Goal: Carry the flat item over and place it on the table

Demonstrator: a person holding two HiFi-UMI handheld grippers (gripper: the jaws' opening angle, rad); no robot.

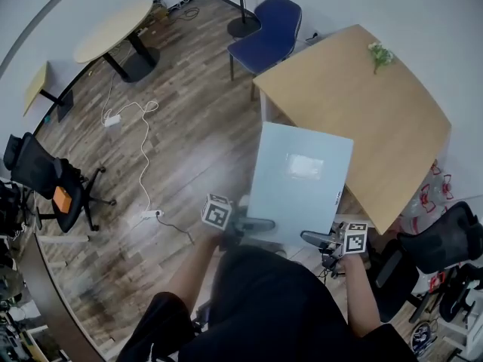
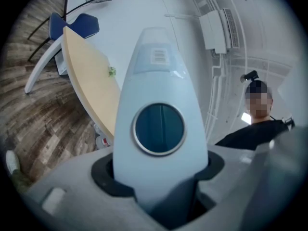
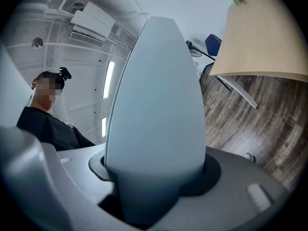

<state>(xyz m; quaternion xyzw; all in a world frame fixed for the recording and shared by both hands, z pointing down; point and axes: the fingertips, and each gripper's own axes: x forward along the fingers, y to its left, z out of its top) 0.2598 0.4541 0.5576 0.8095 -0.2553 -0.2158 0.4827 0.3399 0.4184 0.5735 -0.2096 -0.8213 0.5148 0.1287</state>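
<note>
Left tool (image 1: 260,223) clamped on near edge of flat panel (image 1: 302,194); right tool (image 1: 313,238) likewise; wooden table (image 1: 377,111) beyond

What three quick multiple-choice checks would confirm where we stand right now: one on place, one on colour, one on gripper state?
1. Where is the flat panel?
A. Held up in front of the person, beside the wooden table
B. Lying on the floor
C. Leaning against a wall

2. What colour is the chair at the table's far end?
A. Red
B. Blue
C. Green

3. How do the left gripper and right gripper stand?
A. Both shut on the panel's near edge
B. Only the left holds it
C. Both open and empty

Answers:
1 A: the head view shows the panel carried above the floor, with one corner by the table's edge.
2 B: its seat and back are plainly blue.
3 A: each gripper view shows the panel clamped between that gripper's jaws.
</note>
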